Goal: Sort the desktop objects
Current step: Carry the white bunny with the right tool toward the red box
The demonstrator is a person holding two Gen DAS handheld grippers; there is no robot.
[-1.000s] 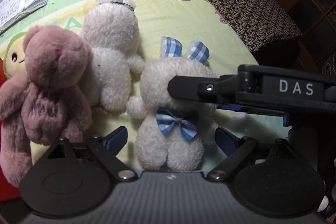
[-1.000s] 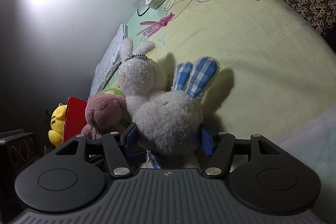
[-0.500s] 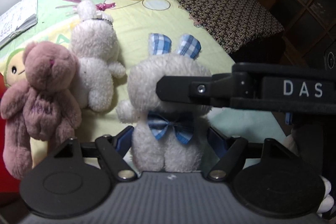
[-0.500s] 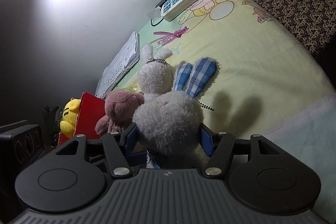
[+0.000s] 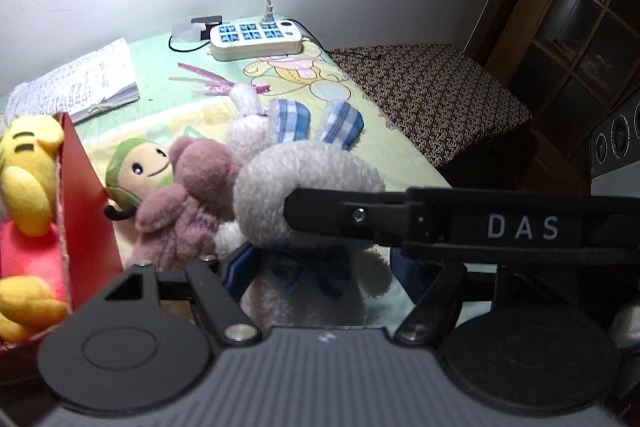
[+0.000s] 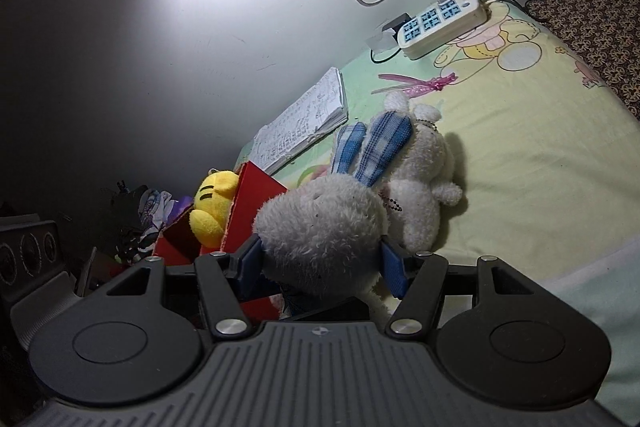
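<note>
Cartoon-print counter (image 5: pixel 384 131) under lamp glare. Left wrist view: left hand-held gripper (image 5: pixel 320 267) jaws apart, flanking the white bunny (image 5: pixel 308 187) without clamping; pink bear (image 5: pixel 192 199) just beside.

Right wrist view: right hand-held gripper (image 6: pixel 320 259) clamped on bunny's head, lifted. Step: carrying. Next move likely needs swinging left over red box (image 6: pixel 248 203), then releasing.

You're in a home, likely a bedroom: a cartoon-print cloth (image 5: pixel 304 95) covers the surface against a white wall, a white power strip (image 5: pixel 256 41) lies at the far edge, plush toys crowd a red box (image 5: pixel 86 203) on the left, and a dark wooden glass-door cabinet (image 5: pixel 580 19) stands right.
</note>
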